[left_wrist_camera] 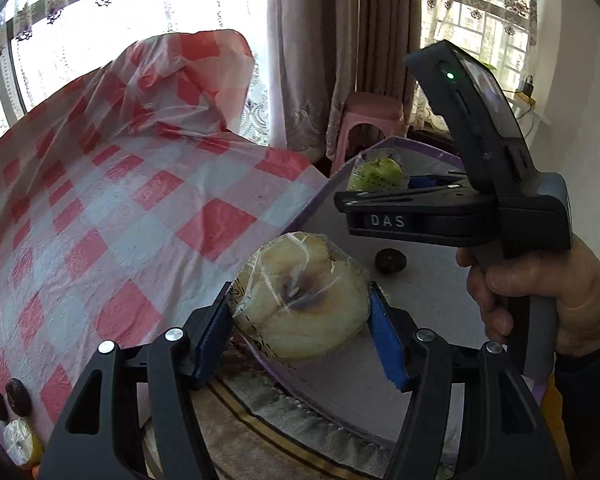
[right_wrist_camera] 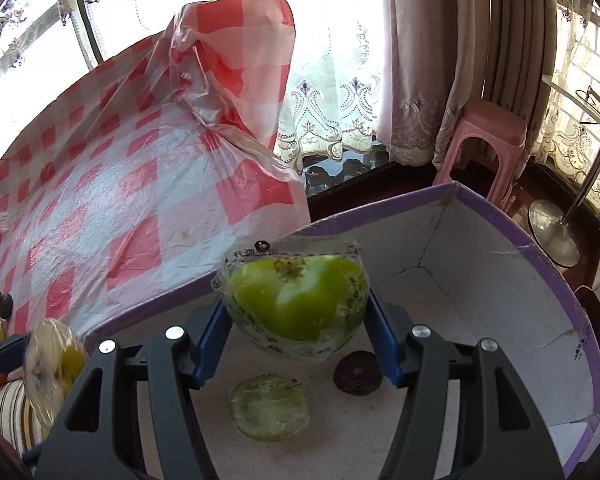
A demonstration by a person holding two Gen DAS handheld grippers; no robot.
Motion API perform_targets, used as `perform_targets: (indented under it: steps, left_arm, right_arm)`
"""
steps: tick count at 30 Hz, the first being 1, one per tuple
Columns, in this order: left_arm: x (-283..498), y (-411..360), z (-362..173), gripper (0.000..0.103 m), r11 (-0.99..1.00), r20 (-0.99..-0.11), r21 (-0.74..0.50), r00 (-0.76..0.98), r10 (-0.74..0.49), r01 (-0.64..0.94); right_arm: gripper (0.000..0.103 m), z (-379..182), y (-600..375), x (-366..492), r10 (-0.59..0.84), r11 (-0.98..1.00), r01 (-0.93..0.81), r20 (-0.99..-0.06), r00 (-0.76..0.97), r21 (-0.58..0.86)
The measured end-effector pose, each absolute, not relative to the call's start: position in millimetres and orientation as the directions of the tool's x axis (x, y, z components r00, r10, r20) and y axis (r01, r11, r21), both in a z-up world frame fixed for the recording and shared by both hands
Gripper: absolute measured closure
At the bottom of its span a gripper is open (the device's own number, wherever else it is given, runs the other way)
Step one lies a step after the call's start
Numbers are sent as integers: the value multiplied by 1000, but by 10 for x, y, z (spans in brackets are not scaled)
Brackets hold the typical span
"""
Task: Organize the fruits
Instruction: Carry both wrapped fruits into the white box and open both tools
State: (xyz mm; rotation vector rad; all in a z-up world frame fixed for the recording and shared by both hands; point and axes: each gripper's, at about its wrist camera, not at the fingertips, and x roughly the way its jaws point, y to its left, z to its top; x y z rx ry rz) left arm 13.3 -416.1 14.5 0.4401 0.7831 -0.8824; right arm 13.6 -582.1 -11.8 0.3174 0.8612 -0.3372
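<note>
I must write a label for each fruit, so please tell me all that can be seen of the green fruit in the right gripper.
The green fruit is round, bright green, with a dried brownish calyx on its upper face. Clear plastic film printed with dark characters wraps it tightly. The right gripper is shut on it, blue pads pressing both flanks. It hangs above the floor of the purple-rimmed box, touching nothing else. The left wrist view also shows it held over the box.

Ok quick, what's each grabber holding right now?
Left gripper: shut on the wrapped pale yellow fruit.
Right gripper: shut on the wrapped green fruit, over the purple-edged box.
</note>
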Motion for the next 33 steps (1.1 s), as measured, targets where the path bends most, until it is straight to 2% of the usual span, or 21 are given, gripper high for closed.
perform_targets:
  steps: [9,16,23,27,31,33]
  left_arm:
    - [54,-4574,-391,41,451,-889,104,286,-357,886]
    - [-34,-4704,-639,41,395,-890,277,388,-238,876]
    - [-96,-4738,-755,40,363,-868,378,463,-180,851]
    - [-138,-4742,-741,37,367,-867,379,465,-182,850]
    - [-212,-4725,-728,36,376,-855,394,485,-185,838]
    - [-217,-4733,-712,31,383,-851,391,487,-196,837]
  right_arm:
    - [41,-563,-5907,259,-167,894,441,-857,488,77]
    - [41,-720,-5860,339,-164,897,440,-888,430,48]
    - [40,-806,-5919,327,-163,881,472,-905,394,46]
    - [25,-780,-5919,317,-182,878,477,-897,403,36]
    - [22,-766,-5932,299,-191,877,480,-894,405,30]
    - [15,-740,-5940,296,-203,874,486,-888,412,26]
